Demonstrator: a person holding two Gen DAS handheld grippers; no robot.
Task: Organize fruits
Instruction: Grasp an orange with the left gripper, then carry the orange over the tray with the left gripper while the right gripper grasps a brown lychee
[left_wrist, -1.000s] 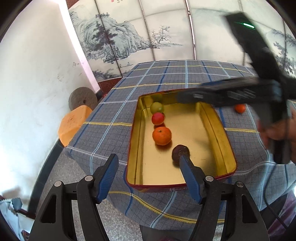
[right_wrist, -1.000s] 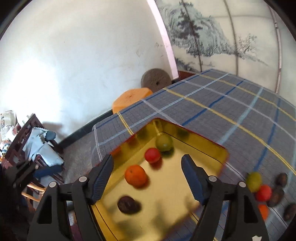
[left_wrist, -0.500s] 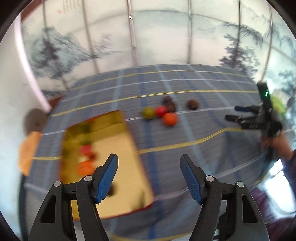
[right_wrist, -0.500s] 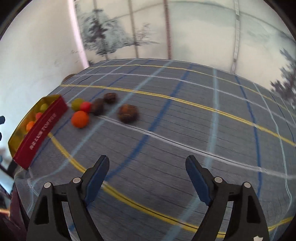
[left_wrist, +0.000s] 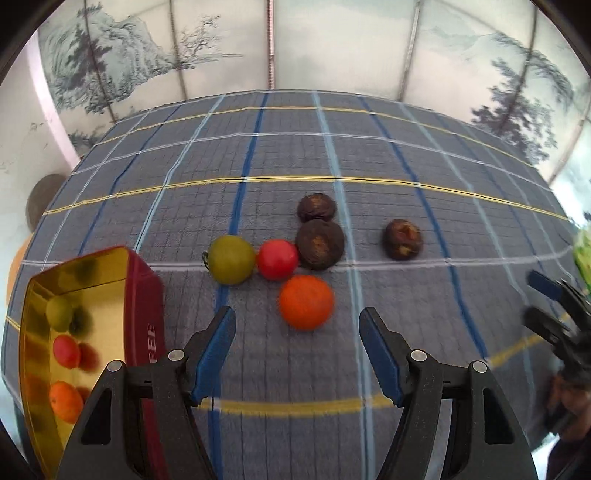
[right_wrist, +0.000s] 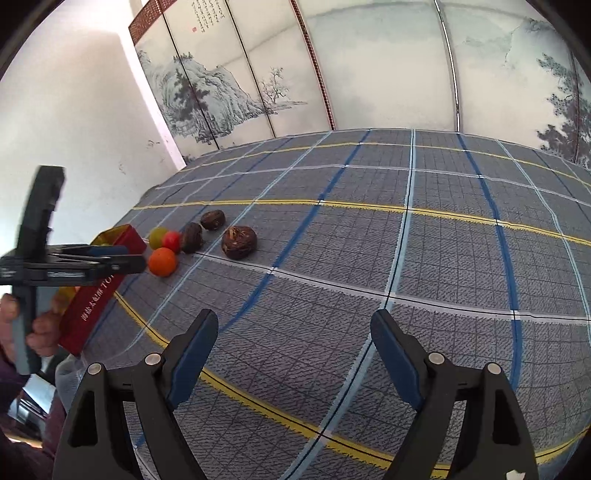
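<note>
1. Both hands have swung away from the tin (left_wrist: 92, 295) toward the loose fruits on the desk (left_wrist: 369, 155); a second ago each camera looked down into the tin, and now the fruit cluster fills the middle of the left view.
2. The left gripper (left_wrist: 297, 354) has its fingers released and empty, with the orange (left_wrist: 306, 302) just ahead, at 12 o'clock between the tips but not touched.
3. The right gripper (right_wrist: 293, 354) has just been opening its fingers; nothing is between them, only bare cloth, and the fruits lie far away at 10 o'clock.
4. My judgement: a new pick is starting, and the left hand is the better placed one (the orange is probably its target).
5. The tin, gold inside and red outside, stands at 8 o'clock in the left view. It holds a green fruit, a red one and an orange one in a row; the rest of its floor is cut off.
6. On the desk remain a green fruit (left_wrist: 231, 264), a red fruit (left_wrist: 277, 259) touching it, the orange, and three dark brown fruits (left_wrist: 320, 243), one apart at 2 o'clock.
</note>
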